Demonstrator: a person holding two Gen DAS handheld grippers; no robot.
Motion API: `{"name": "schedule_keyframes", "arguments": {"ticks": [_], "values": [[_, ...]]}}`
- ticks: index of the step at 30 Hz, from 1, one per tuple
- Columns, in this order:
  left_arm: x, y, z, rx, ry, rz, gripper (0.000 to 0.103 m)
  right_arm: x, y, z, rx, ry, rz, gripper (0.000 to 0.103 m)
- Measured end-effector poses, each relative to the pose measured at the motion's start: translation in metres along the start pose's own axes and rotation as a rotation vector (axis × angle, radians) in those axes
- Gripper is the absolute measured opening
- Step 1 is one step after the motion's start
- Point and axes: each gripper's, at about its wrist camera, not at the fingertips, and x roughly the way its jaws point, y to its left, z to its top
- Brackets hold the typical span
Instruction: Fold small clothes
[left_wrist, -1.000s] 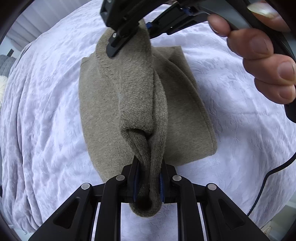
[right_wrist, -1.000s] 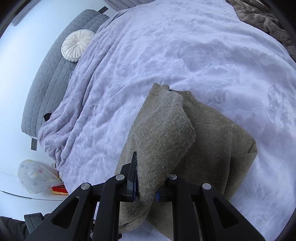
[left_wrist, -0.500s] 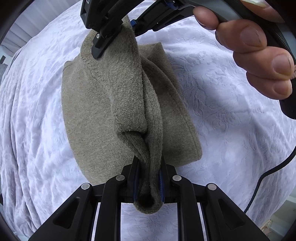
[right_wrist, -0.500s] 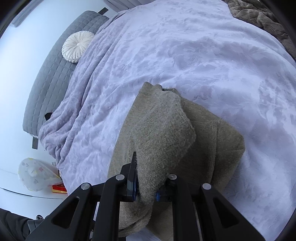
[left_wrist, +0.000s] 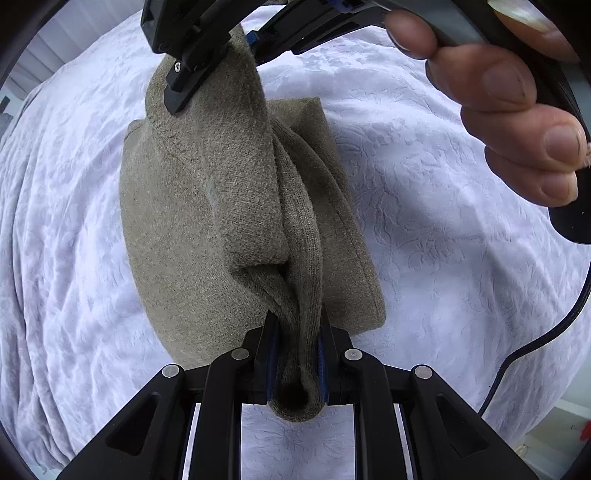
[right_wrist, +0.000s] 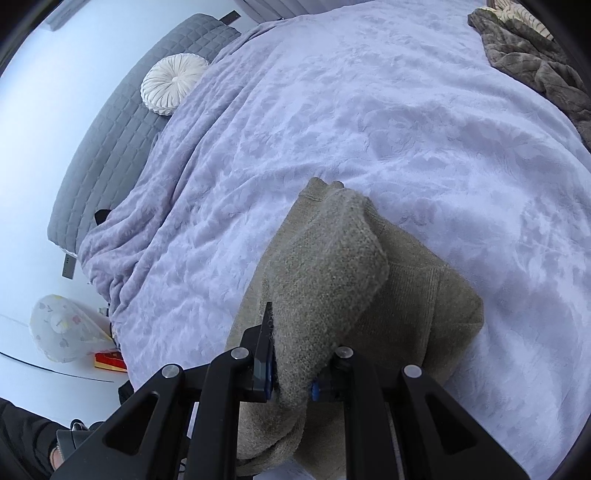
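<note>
A bed under a pale lilac cover carries the folded olive knit, which lies on the cover while a raised fold of it stretches between the two grippers. A grey headboard with a round white cushion stands at the bed's far left, and a brown blanket lies at the far right. The left gripper has its jaws clamped on the fold's near end. The right gripper, held by a hand, has its jaws clamped on the other end.
</note>
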Motion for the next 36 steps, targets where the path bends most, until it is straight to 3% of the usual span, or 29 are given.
{"name": "schedule_keyframes", "arguments": {"ticks": [14, 36], "values": [[0.006, -0.001, 0.003, -0.002, 0.007, -0.025, 0.019, -0.001, -0.012, -0.001, 0.003, -0.006, -0.003, 0.015], [0.051, -0.029, 0.023, 0.059, 0.105, -0.049, 0.019, 0.025, -0.066, -0.017, 0.086, 0.041, -0.009, 0.015]]}}
